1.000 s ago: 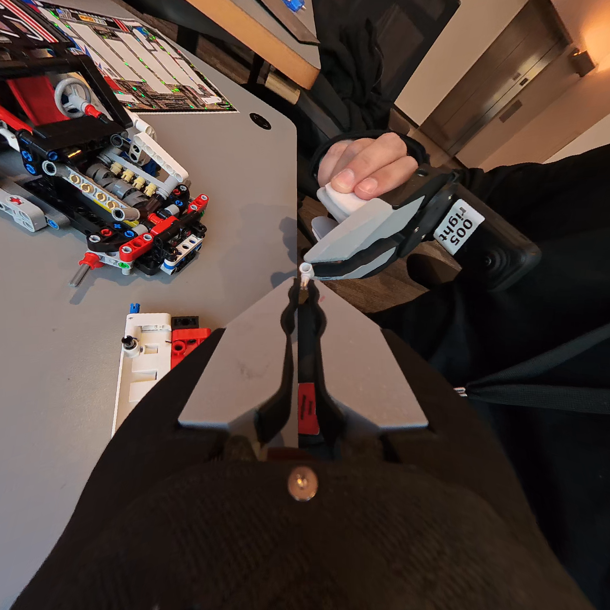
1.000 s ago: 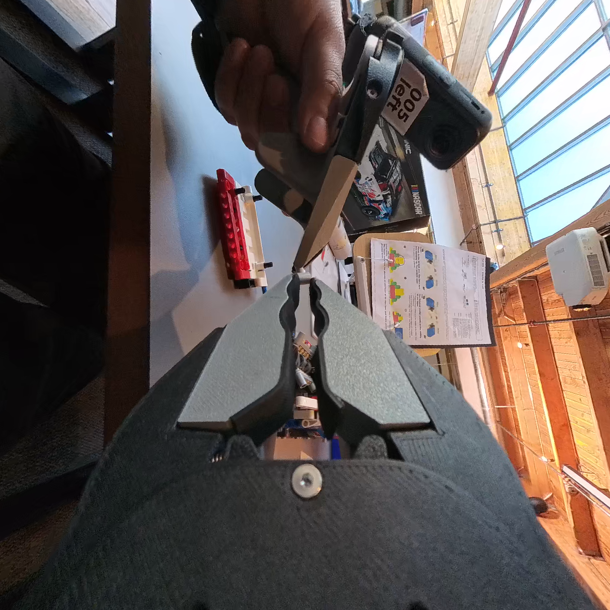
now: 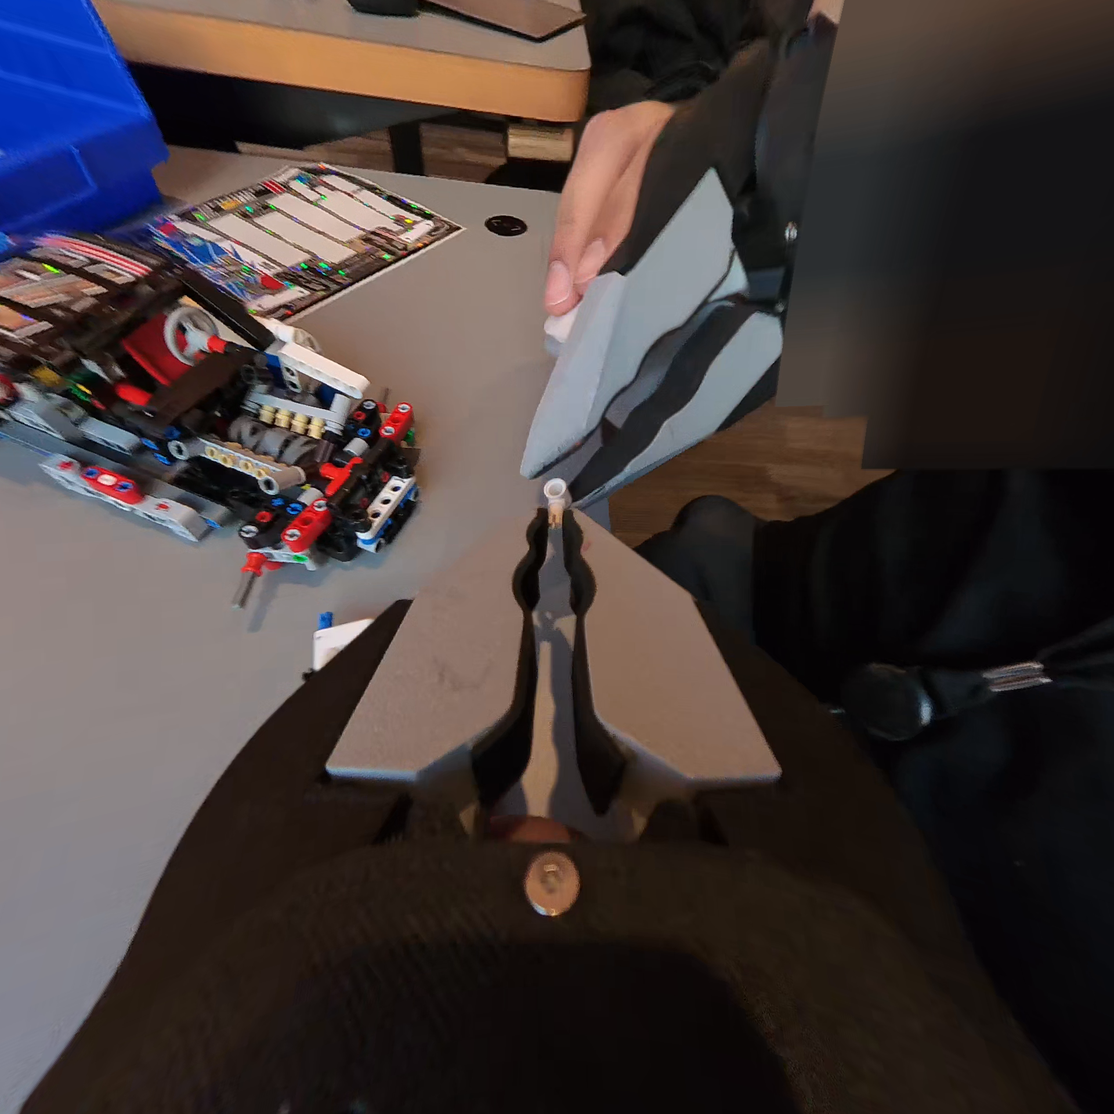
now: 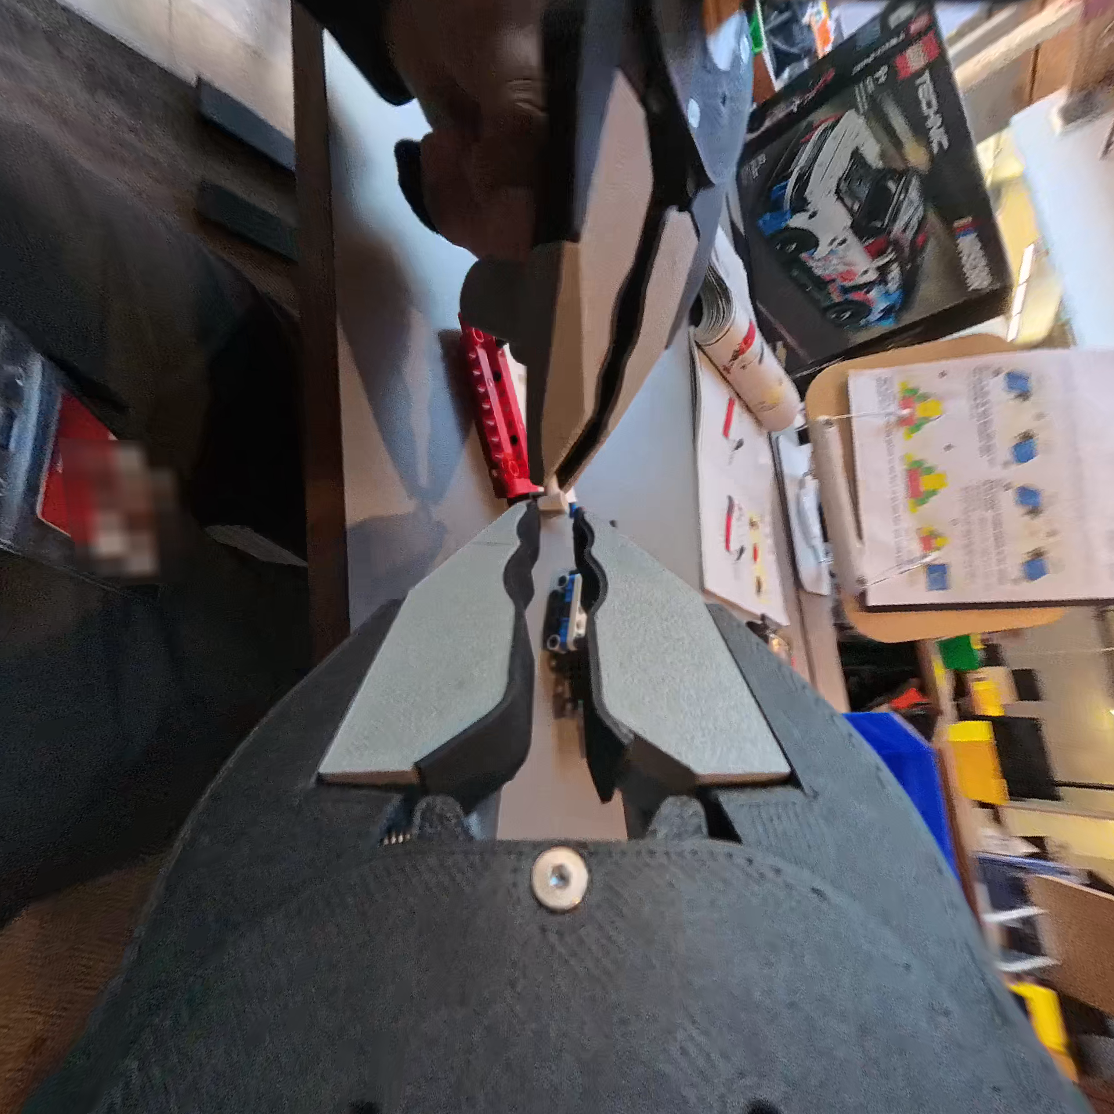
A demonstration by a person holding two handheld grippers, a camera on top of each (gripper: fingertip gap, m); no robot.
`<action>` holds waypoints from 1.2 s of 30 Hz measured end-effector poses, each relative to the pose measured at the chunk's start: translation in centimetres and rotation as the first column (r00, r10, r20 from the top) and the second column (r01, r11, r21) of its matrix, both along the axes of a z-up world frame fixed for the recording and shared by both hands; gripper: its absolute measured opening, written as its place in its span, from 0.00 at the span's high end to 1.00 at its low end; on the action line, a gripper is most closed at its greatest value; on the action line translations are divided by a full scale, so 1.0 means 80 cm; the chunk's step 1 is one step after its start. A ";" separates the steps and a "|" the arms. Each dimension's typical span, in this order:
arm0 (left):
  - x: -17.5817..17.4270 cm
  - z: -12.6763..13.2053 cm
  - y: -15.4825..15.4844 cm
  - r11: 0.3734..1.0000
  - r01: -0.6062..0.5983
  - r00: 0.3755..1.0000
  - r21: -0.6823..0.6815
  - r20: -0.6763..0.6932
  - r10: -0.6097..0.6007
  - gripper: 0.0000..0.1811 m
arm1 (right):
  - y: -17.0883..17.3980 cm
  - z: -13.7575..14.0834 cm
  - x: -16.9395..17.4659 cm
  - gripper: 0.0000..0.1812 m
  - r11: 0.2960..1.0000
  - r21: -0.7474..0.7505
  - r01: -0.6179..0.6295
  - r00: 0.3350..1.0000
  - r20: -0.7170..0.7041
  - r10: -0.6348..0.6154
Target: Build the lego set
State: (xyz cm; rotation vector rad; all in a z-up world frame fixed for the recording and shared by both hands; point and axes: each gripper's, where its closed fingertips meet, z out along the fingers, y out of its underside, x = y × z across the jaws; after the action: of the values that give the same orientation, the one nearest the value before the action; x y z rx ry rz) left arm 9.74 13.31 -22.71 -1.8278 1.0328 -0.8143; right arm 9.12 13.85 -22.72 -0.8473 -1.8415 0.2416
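The left hand-held gripper (image 3: 554, 523) was clenched on a small white peg (image 3: 555, 491) at its tips, over the bench (image 3: 120, 693) edge. The right hand-held gripper (image 4: 551, 512) met it tip to tip, its fingers slightly parted around the same peg. At ten o'clock in the left wrist view lay the half-built car (image 3: 229, 434), with a sticker sheet (image 3: 313, 235) beyond.

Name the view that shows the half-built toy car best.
The left wrist view: the half-built toy car lies in the open on the grey table, slightly blurred. The right wrist view shows only a sliver of it between the right hand-held gripper's fingers.
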 end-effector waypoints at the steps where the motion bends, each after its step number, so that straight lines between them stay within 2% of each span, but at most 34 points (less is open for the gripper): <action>1: 0.001 0.002 -0.001 1.000 0.002 1.000 -0.026 0.024 -0.001 0.99 | -0.001 0.001 -0.001 0.97 0.999 0.045 -0.004 1.000 0.003 0.003; 8: 0.001 0.006 -0.005 0.990 0.021 0.994 -0.143 0.114 -0.005 0.99 | -0.005 0.005 -0.002 0.97 0.989 0.147 -0.016 1.000 -0.009 0.017; 13: 0.004 0.001 -0.008 0.981 0.040 0.992 -0.187 0.124 -0.017 0.99 | -0.009 -0.001 0.000 0.97 0.987 0.158 -0.036 0.999 0.011 0.035; 16: 0.004 -0.004 -0.012 0.974 0.048 0.994 -0.222 0.111 -0.024 0.99 | -0.011 -0.006 0.000 0.98 0.993 0.108 -0.046 0.999 0.017 0.045; 18: -0.008 -0.009 -0.005 0.980 -0.005 0.999 -0.197 0.034 0.012 0.98 | 0.001 -0.011 0.001 0.98 0.998 0.062 0.004 1.000 0.020 -0.005; 20: -0.032 -0.021 0.005 0.986 -0.112 0.987 -0.126 -0.127 0.096 0.86 | 0.023 -0.027 0.008 0.98 0.997 0.011 0.070 0.995 0.071 -0.071; 22: -0.052 -0.033 0.011 0.981 -0.191 0.943 -0.035 -0.284 0.173 0.81 | 0.034 -0.043 0.012 0.97 0.989 -0.093 0.113 0.989 0.111 -0.102; 25: -0.062 -0.052 0.010 0.973 -0.224 0.868 0.057 -0.442 0.226 0.80 | 0.039 -0.048 0.009 0.97 0.972 -0.194 0.130 0.989 0.093 -0.113; 28: -0.076 -0.073 0.017 0.966 -0.224 0.774 0.131 -0.578 0.258 0.80 | 0.039 -0.047 0.003 0.97 0.971 -0.206 0.122 0.991 0.077 -0.108; 29: -0.078 -0.073 0.021 0.961 -0.226 0.761 0.158 -0.588 0.275 0.83 | 0.039 -0.048 0.001 0.97 0.973 -0.202 0.116 0.992 0.077 -0.102; 31: -0.080 -0.075 0.025 0.963 -0.210 0.742 0.167 -0.614 0.268 0.89 | 0.036 -0.051 -0.003 0.97 0.975 -0.198 0.105 0.993 0.082 -0.090; 34: -0.089 -0.075 0.035 0.965 -0.171 0.705 0.198 -0.660 0.260 0.92 | 0.033 -0.058 -0.008 0.97 0.975 -0.200 0.094 0.993 0.091 -0.077; 35: -0.091 -0.075 0.036 0.971 -0.158 0.704 0.179 -0.669 0.238 0.97 | 0.033 -0.059 -0.009 0.97 0.974 -0.205 0.092 0.993 0.090 -0.075; 36: -0.092 -0.076 0.035 0.979 -0.156 0.722 0.130 -0.662 0.203 0.97 | 0.032 -0.058 -0.011 0.97 0.973 -0.211 0.089 0.994 0.086 -0.073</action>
State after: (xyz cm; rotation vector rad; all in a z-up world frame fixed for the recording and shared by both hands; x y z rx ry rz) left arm 2.39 16.10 -28.83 -2.1789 1.2675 0.0432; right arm 8.25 16.45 -27.38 -1.0923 -1.8706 0.3651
